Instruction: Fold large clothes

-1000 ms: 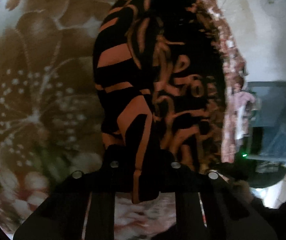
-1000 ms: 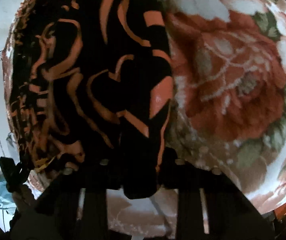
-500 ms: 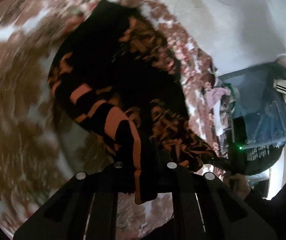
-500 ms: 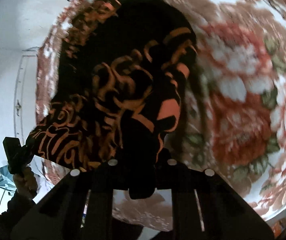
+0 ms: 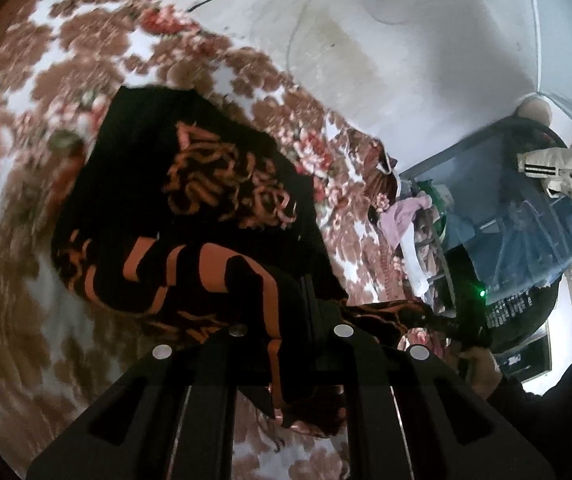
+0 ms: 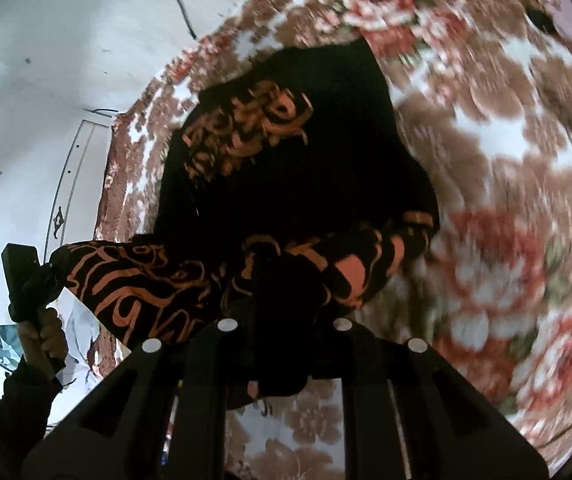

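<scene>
Both grippers tilt downward. The left gripper point(image 5: 286, 320) and right gripper point(image 6: 281, 312) each pinch the garment point(image 5: 189, 200), stretched between them above the blanket point(image 5: 25, 128).

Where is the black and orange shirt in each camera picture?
Left wrist: black and orange shirt fills the middle, its near edge pinched in the left gripper.
Right wrist: it fills the middle, near edge pinched in the right gripper.
Shared landmark: the floral blanket underneath.
</scene>
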Tool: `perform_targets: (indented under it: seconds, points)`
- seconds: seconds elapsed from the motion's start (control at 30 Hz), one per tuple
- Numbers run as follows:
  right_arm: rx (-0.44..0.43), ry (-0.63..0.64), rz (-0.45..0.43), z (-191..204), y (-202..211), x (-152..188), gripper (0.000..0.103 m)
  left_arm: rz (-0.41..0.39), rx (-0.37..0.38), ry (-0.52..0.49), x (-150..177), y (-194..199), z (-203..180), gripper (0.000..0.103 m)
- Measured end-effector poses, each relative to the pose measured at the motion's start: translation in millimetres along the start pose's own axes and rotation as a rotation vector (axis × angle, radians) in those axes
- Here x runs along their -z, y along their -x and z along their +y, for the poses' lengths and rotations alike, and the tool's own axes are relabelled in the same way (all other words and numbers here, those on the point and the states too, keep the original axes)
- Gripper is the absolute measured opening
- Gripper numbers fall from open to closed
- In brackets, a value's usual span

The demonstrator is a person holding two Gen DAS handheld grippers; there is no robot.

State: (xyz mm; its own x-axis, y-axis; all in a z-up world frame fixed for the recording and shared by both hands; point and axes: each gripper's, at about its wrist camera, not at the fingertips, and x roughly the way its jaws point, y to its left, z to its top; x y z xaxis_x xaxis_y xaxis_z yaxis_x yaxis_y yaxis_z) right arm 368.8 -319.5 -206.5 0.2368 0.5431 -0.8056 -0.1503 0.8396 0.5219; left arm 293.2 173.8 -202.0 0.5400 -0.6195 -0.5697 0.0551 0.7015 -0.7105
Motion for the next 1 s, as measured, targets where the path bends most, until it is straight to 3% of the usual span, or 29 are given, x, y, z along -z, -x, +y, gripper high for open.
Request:
perform_targets:
  seconds: [0.37,1.0]
  points:
    - [-0.016,0.059,-0.05,18.9,-5.9,-69.6,0.014,-0.006,0.007,-0.056,-55.2,-18.5,-3.7,0.009]
    - [-0.011,0.091,-0.085,26.2,-30.9,-127.3,0.014,-0.028,0.012,-0.122,-108.2,-33.7,-2.6,0.009]
